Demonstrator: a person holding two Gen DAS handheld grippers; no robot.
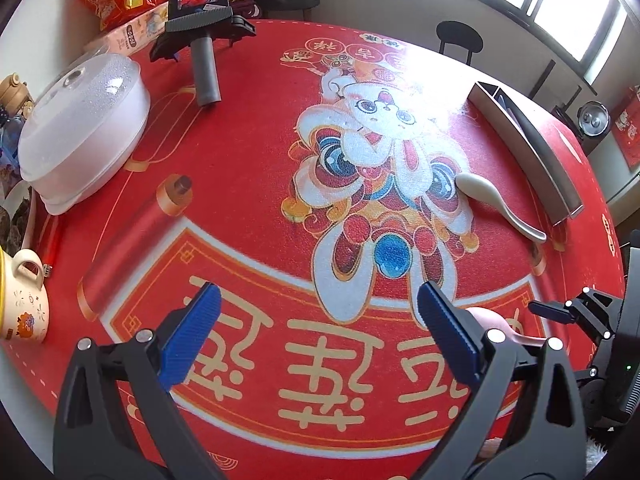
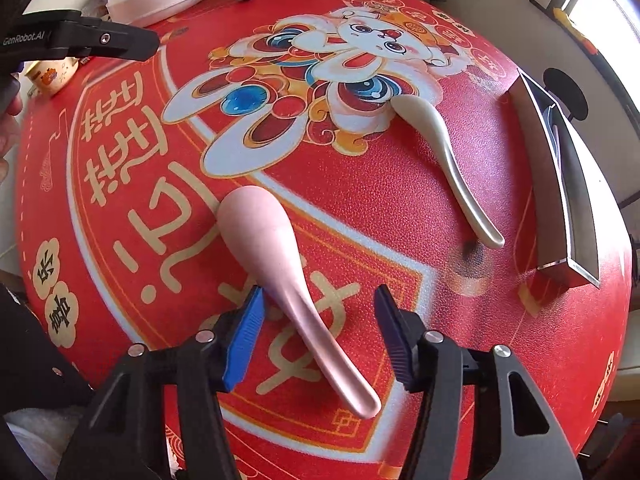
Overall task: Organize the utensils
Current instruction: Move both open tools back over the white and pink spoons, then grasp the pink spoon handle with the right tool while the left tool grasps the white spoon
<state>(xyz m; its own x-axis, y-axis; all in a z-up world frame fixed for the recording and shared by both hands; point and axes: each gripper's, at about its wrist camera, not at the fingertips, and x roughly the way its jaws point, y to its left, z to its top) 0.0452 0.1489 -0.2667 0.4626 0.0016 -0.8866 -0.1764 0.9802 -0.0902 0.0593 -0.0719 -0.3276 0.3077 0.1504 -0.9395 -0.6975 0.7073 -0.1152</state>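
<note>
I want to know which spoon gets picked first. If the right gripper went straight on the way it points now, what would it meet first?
The pink spoon: its handle already lies between the open fingers of the right gripper, bowl pointing away. The white spoon and metal holder lie off to the right, probably out of line.

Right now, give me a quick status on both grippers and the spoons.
Left gripper open, empty. Right gripper open, straddling the pink spoon handle, not closed. White spoon lies beside the metal tray. Nothing blocking.
</note>
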